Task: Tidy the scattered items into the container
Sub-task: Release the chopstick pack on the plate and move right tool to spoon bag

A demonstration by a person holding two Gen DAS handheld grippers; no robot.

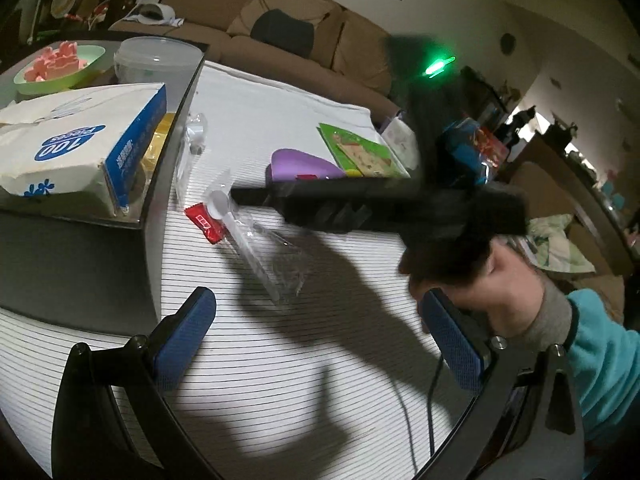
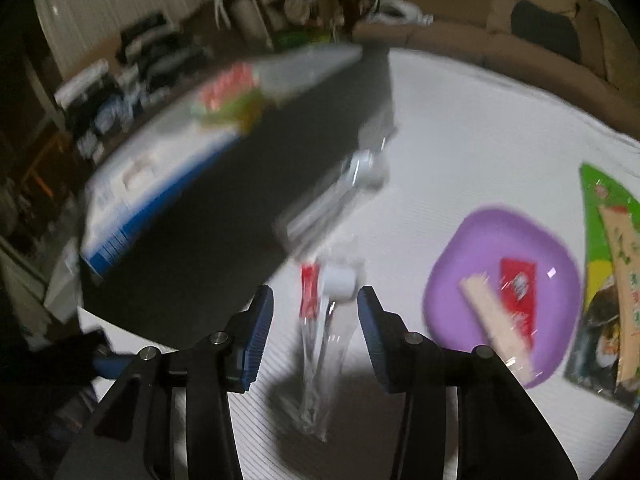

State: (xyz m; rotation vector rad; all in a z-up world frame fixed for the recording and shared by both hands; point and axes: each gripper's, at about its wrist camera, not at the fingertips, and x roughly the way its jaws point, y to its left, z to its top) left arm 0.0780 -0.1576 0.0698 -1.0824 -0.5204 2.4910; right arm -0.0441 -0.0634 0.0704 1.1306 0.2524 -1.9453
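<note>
**Between two open grippers, a wrapped spoon on the striped cloth**

Between the blue-padded fingers of the right gripper (image 2: pixel 316 328) lies a white plastic spoon in a clear wrapper (image 2: pixel 334 286), flat on the white striped tablecloth (image 2: pixel 460 152); the jaws stand apart and the pads press on nothing. Just beside the spoon's bowl sits a small red sachet (image 2: pixel 309 292). Off to the right is the purple plastic plate (image 2: pixel 480 232), which holds a second red sachet (image 2: pixel 518 292) and a pale wrapped stick (image 2: pixel 496 328). Past the plate lies a green snack packet (image 2: pixel 604 248).

Seen from the left wrist, the left gripper (image 1: pixel 316 332) hangs released over bare cloth, nothing between its pads. A hand (image 1: pixel 492 280) in a teal sleeve bears the right gripper above the spoon. To the left a dark raised tabletop (image 1: pixel 80 252) carries a white-and-blue tissue box (image 1: pixel 76 140), a lidded clear tub (image 1: pixel 156 60) and a green bowl of pink pieces (image 1: pixel 60 64).
</note>
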